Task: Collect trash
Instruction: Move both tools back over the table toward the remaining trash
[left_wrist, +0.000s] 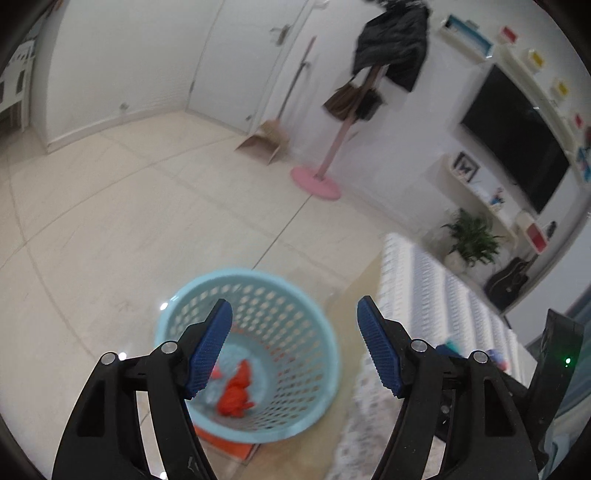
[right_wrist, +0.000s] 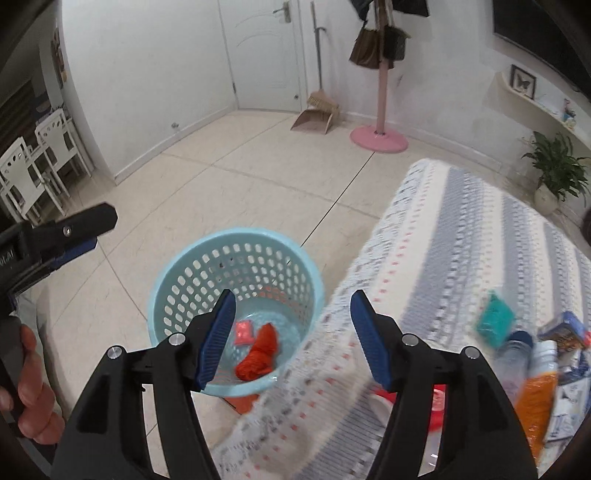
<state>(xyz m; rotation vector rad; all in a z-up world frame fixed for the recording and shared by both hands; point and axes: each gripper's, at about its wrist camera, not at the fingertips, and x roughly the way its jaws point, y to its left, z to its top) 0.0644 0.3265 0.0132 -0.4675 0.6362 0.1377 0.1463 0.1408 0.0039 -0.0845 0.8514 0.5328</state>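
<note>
My left tongs (left_wrist: 293, 347) and right tongs (right_wrist: 292, 334) both stand released, jaws spread wide and grasping nothing, above the light-blue perforated basket (right_wrist: 192, 273). The basket sits on the tiled floor (right_wrist: 236, 192), just beside the edge of the patterned tablecloth (right_wrist: 461, 240). Inside the basket, on its bottom, lie a crumpled orange-red wad (right_wrist: 258, 354) and, just beside it, a small pink packet (right_wrist: 244, 332). Farther across the cloth from the basket rest a teal packet (right_wrist: 495, 320) and an orange-labelled bottle (right_wrist: 539, 384).

Ahead of the left gripper (left_wrist: 294, 345), the basket (left_wrist: 299, 295) stands on the floor left of the table (right_wrist: 461, 229), with crumpled trash (right_wrist: 258, 356) inside it.
</note>
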